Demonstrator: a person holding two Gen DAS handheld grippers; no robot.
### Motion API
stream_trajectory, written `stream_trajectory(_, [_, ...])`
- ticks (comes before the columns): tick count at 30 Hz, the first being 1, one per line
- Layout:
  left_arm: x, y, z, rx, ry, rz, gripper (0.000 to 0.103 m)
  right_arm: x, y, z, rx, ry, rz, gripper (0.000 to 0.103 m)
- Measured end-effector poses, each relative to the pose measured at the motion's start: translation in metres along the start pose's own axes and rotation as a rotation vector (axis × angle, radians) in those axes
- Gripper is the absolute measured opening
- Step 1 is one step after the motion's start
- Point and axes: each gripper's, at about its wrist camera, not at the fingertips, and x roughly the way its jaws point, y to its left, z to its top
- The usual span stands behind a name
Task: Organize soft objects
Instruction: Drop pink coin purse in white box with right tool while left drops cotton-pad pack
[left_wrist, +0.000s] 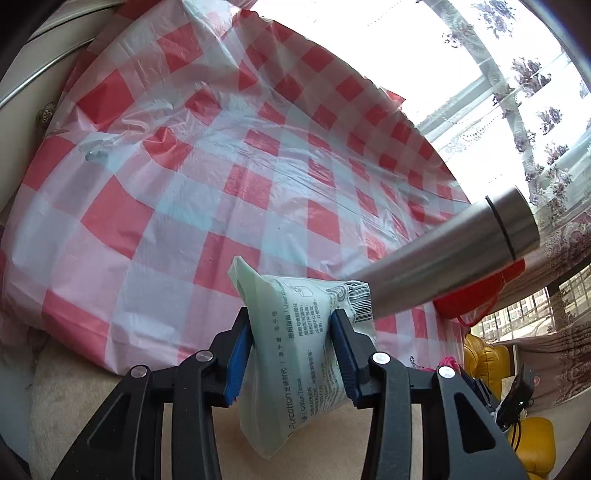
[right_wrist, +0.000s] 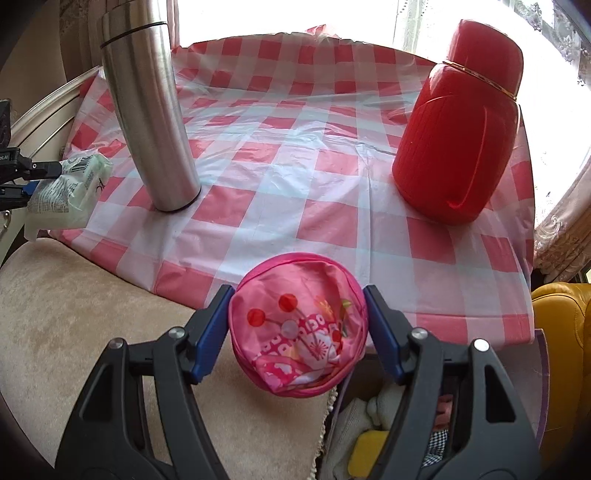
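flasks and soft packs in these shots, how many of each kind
flasks: 2 (steel flask, red flask)
soft things held in tongs: 2 (tissue pack, pink pouch)
total: 4

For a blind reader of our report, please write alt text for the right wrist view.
The right gripper holds a round pink pouch above a red-checked tablecloth. A steel flask stands at left, a red flask at right.
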Motion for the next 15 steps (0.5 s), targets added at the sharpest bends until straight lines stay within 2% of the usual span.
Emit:
stream_trajectory(5, [-0.009,-0.034,-0.024,0.063,0.014,-0.047,0.043,-0.025,-0.008,-0.017,0.024,-0.017,-0.018,0.073])
stream_trajectory(15, [0.002,-0.117,-0.074,0.206,0.080,-0.138,0.043,-0.073,-0.052,-0.054,0.093,-0.032,-0.101,0.073])
